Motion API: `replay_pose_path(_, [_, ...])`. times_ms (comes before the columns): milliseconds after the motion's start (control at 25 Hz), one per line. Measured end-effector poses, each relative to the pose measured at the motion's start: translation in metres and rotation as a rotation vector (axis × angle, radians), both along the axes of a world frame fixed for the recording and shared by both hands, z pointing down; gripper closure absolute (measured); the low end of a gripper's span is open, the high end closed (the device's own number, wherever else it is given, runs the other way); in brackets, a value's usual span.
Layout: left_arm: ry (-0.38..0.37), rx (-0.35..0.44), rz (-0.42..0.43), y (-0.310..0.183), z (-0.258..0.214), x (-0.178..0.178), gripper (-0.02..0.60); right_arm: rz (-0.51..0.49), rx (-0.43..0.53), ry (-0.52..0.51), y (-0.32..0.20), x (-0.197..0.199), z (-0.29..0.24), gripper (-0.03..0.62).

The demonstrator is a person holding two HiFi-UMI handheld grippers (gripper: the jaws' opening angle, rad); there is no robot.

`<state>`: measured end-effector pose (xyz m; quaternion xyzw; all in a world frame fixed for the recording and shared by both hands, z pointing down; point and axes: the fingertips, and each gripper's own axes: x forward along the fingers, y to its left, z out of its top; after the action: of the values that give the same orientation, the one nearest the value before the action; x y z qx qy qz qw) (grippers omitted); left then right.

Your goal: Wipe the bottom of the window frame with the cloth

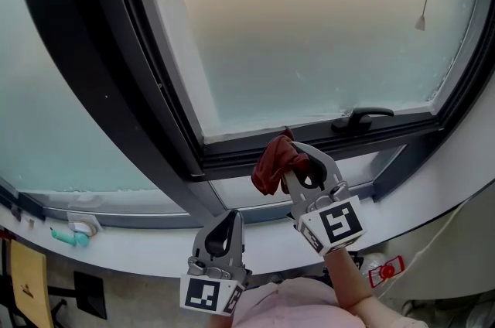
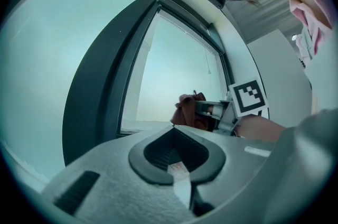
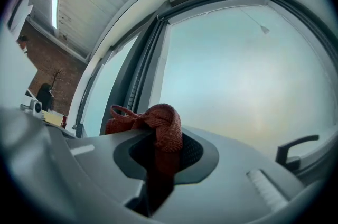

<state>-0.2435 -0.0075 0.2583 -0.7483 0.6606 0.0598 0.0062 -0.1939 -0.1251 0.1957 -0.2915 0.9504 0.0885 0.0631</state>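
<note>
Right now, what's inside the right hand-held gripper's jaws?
The red cloth, pinched in the right hand-held gripper with its jaws shut on it, bunching out above them. How far it hangs below is covered by the hand-held gripper's body.

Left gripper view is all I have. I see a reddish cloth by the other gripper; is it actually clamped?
Observer: Yes. The right gripper view shows the right gripper shut on the cloth, which bunches out above the jaws.
Operator: Is it on the bottom rail?
Observer: In the head view it hangs in front of the dark bottom rail; whether it touches, I cannot tell.
Operator: Any obstacle along that rail?
Observer: A black window handle sits on the rail to the cloth's right, apart from it.
</note>
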Motion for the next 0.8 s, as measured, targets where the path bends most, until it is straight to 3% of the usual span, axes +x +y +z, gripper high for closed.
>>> replay_pose_path(280, [0.004, 0.001, -0.045, 0.011, -0.001, -0.011, 0.58, -0.121, -0.078, 0.075, -0.022, -0.081, 0.013, 0.533])
replay_pose_path(520, [0.014, -0.014, -0.076, 0.023, 0.003, -0.019, 0.58, -0.182, -0.07, 0.196, -0.023, -0.141, 0.026, 0.533])
replay_pose_path(640, [0.023, -0.015, -0.088, 0.029, 0.004, -0.022, 0.58, -0.186, -0.051, 0.274, -0.023, -0.163, 0.038, 0.533])
replay_pose_path(800, [0.027, -0.015, -0.097, 0.035, 0.006, -0.026, 0.58, -0.12, 0.008, 0.391, -0.027, -0.173, 0.049, 0.534])
